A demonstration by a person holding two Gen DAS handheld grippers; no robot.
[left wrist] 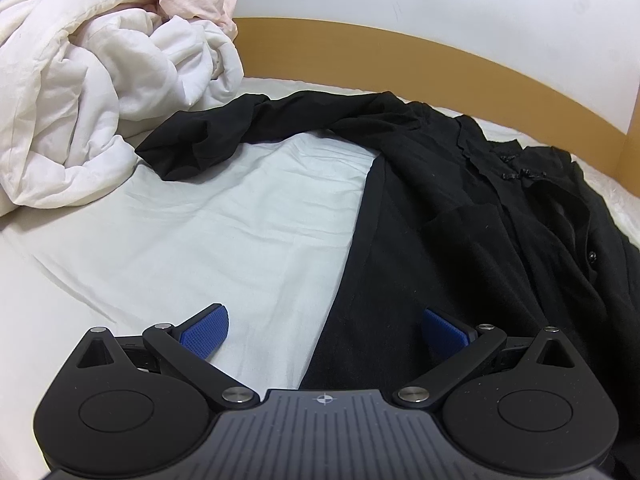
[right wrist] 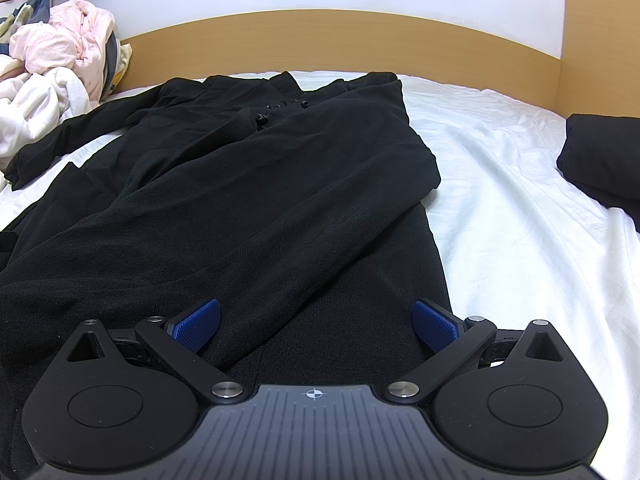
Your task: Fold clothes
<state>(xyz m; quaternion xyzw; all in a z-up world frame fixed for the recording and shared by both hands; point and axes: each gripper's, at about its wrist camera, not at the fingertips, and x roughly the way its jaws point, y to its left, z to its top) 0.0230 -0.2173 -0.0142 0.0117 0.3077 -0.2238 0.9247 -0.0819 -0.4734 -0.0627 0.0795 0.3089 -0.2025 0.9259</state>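
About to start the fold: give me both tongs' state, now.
Left tongs: open, holding nothing, over the black garment edge.
Right tongs: open, holding nothing, above the garment.

Folded black bundle point(right wrist: 604, 160) cut by right edge; garment point(right wrist: 240, 208) hem hidden.

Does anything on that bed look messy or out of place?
Yes. The black garment lies rumpled, one sleeve flung out sideways toward a heap of white and pink laundry. Nothing looks torn or spilled.
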